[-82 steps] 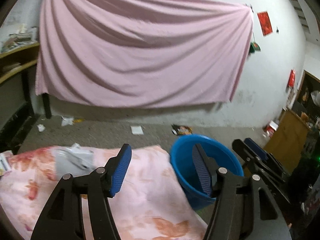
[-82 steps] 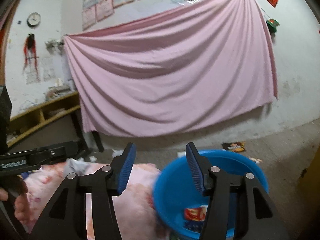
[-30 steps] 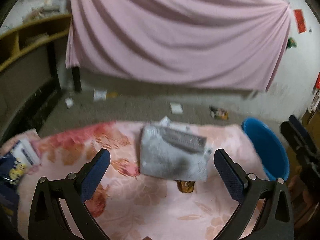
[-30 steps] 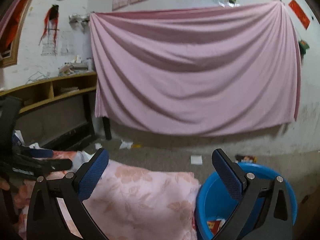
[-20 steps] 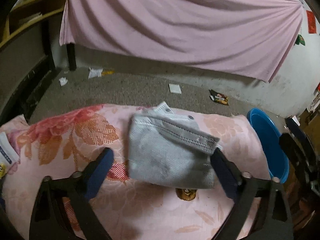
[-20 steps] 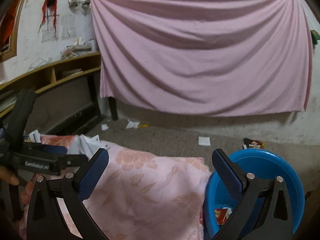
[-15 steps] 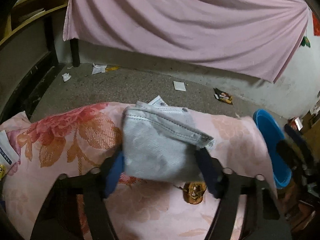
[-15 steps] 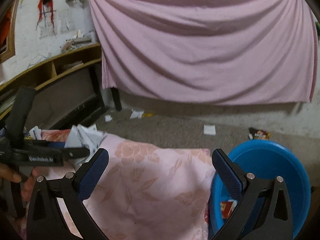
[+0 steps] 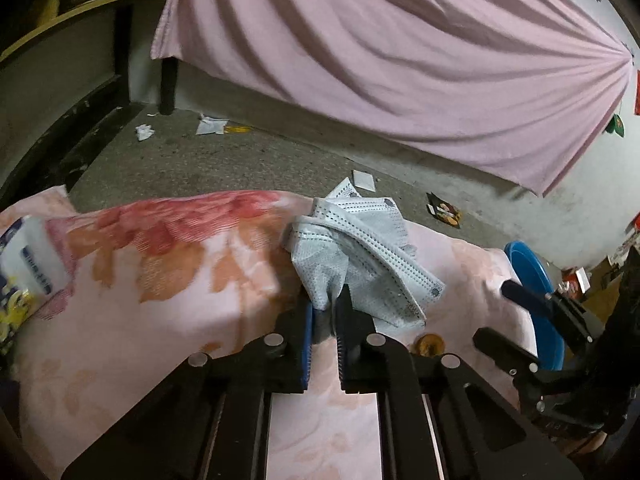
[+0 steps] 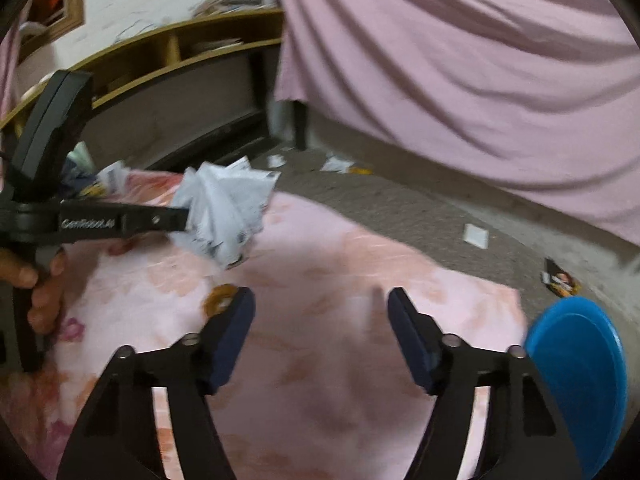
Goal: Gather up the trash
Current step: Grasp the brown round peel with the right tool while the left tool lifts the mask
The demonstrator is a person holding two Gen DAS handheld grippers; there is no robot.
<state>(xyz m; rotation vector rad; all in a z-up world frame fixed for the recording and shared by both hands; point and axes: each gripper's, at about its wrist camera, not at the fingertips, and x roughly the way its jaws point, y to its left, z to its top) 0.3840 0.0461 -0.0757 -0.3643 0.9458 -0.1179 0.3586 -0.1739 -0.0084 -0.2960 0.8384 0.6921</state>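
Note:
My left gripper [image 9: 325,312] is shut on a crumpled grey-white face mask [image 9: 356,256] and holds it just above the pink floral blanket [image 9: 168,280]. The mask [image 10: 224,212] and the left gripper [image 10: 176,216] also show in the right wrist view. My right gripper [image 10: 320,312] is open and empty above the blanket [image 10: 360,280], to the right of the mask. A small brown round wrapper [image 10: 220,298] lies on the blanket by its left finger; it also shows in the left wrist view [image 9: 430,345]. The blue basin [image 10: 580,376] stands at the blanket's right end.
A white and blue packet [image 9: 28,264] lies at the blanket's left edge. Paper scraps [image 9: 210,125] and a dark snack wrapper [image 9: 444,210] lie on the grey floor. A pink sheet [image 9: 400,60] hangs on the wall. Wooden shelves [image 10: 180,52] stand at the left.
My left gripper has closed on the face mask and bunched it up off the blanket. My right gripper has swung left and down over the blanket, away from the basin.

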